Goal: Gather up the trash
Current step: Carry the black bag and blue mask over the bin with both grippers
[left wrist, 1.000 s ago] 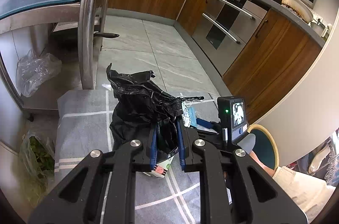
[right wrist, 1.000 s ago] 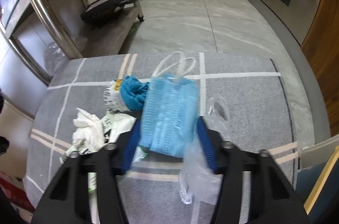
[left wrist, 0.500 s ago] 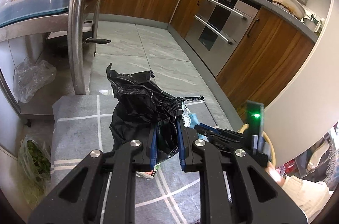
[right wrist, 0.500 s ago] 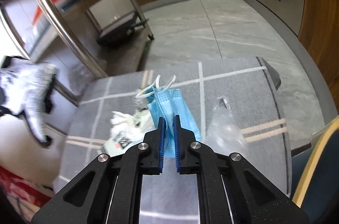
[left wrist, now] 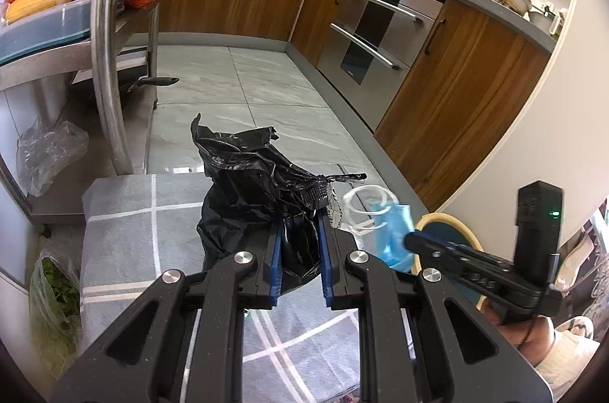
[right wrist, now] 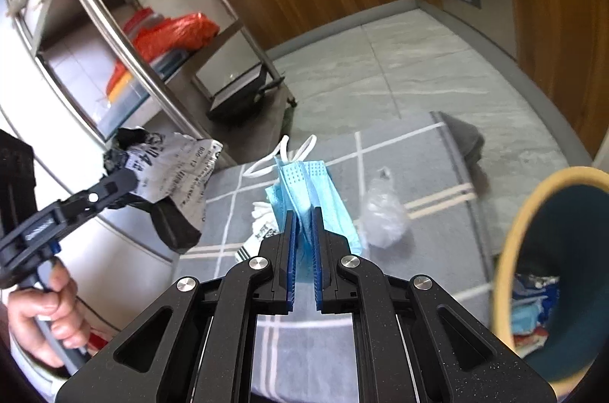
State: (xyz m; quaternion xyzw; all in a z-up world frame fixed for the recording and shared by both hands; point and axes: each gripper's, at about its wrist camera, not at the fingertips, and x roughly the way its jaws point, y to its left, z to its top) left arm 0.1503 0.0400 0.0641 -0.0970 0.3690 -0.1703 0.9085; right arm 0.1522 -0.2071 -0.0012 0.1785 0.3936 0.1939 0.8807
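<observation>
My left gripper (left wrist: 300,231) is shut on a crumpled black plastic wrapper (left wrist: 259,182) and holds it above the grey rug (left wrist: 125,231). The wrapper's printed silver side shows in the right wrist view (right wrist: 171,167). My right gripper (right wrist: 303,224) is shut on a blue face mask (right wrist: 308,189) with white ear loops, lifted off the rug; it also shows in the left wrist view (left wrist: 392,235). A dark bin with a tan rim (right wrist: 548,273) stands at the right and holds some trash.
On the rug (right wrist: 399,151) lie a clear plastic bag (right wrist: 382,220) and white crumpled paper (right wrist: 262,224). A steel shelf rack (left wrist: 102,60) with red bags stands at left. Wooden cabinets and an oven (left wrist: 373,41) line the far side.
My right gripper closed on the blue mask and lifted it off the rug. My left gripper rose a little with the black wrapper held throughout.
</observation>
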